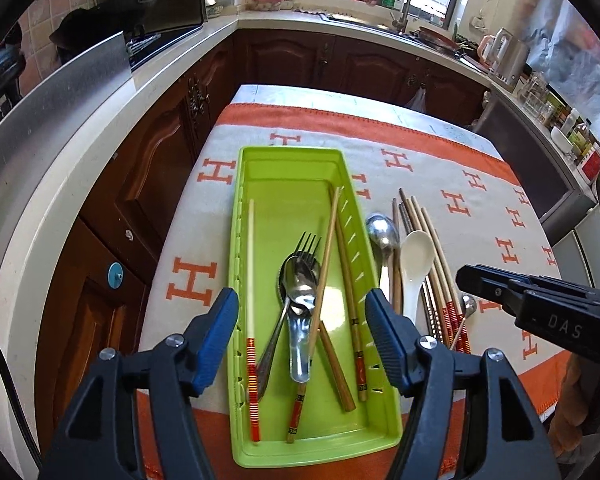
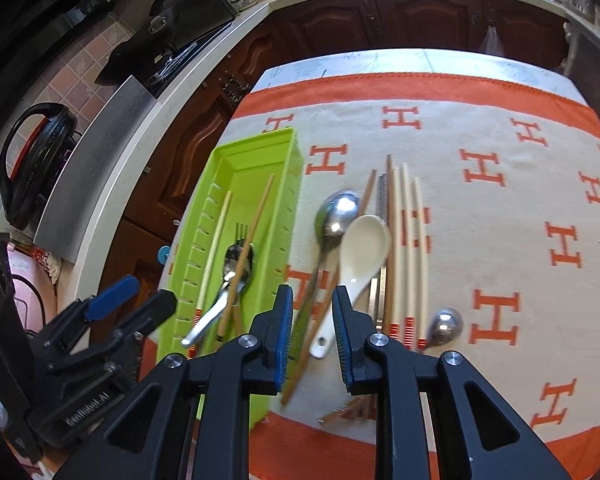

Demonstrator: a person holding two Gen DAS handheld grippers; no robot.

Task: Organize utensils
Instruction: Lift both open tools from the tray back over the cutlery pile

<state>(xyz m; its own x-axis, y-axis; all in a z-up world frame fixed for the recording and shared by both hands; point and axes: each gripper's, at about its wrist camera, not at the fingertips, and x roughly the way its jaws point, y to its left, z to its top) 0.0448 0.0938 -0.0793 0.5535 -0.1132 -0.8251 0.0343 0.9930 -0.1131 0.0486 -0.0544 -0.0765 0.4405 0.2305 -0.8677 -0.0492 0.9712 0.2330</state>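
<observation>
A green plastic tray (image 1: 288, 168) lies on the table and holds a fork (image 1: 306, 242), metal spoons (image 1: 300, 288) and several chopsticks (image 1: 252, 264). My left gripper (image 1: 302, 320) is open and empty, hovering above the tray's near half. To the tray's right on the cloth lie a large metal spoon (image 2: 334, 212), a white ceramic spoon (image 2: 362, 248), several chopsticks (image 2: 406, 240) and a small metal ladle (image 2: 444, 326). My right gripper (image 2: 312, 332) is open and empty above the handles of the large spoon and white spoon. The tray also shows in the right wrist view (image 2: 256, 148).
The table carries an orange and beige cloth with H letters (image 2: 496, 168). Dark wooden cabinets (image 1: 284, 56) and a white counter (image 1: 100, 112) surround it on the left and far sides. A sink with a tap (image 1: 404, 0) is at the back.
</observation>
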